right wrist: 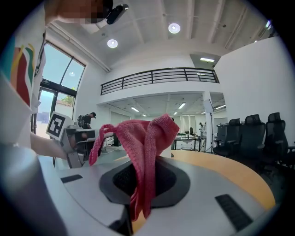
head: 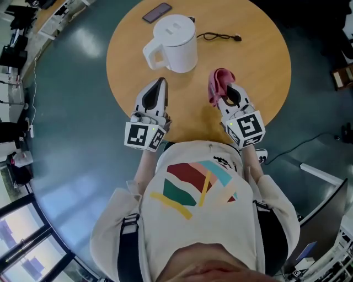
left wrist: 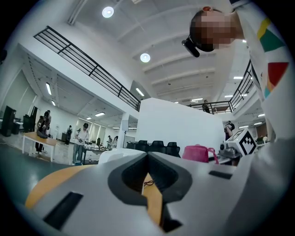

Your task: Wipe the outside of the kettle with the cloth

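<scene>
A white kettle [head: 174, 44] with its handle to the left stands upright on the round wooden table [head: 265, 66], toward its far side. My left gripper [head: 162, 82] hovers just short of the kettle's handle side, shut with nothing between its jaws; its fingertips [left wrist: 147, 155] meet. To the right, my right gripper [head: 224, 91] is shut on a pink knitted cloth [head: 218, 82], which bunches up above the jaws and hangs down between them [right wrist: 146, 147]. The cloth [left wrist: 198, 153] also shows in the left gripper view. Neither gripper touches the kettle.
A dark phone [head: 157, 12] lies behind the kettle, and a black cable [head: 220, 37] lies to its right. The table's near edge is under my hands. Black office chairs [right wrist: 258, 133] and people at a distant desk [left wrist: 78, 138] stand around the room.
</scene>
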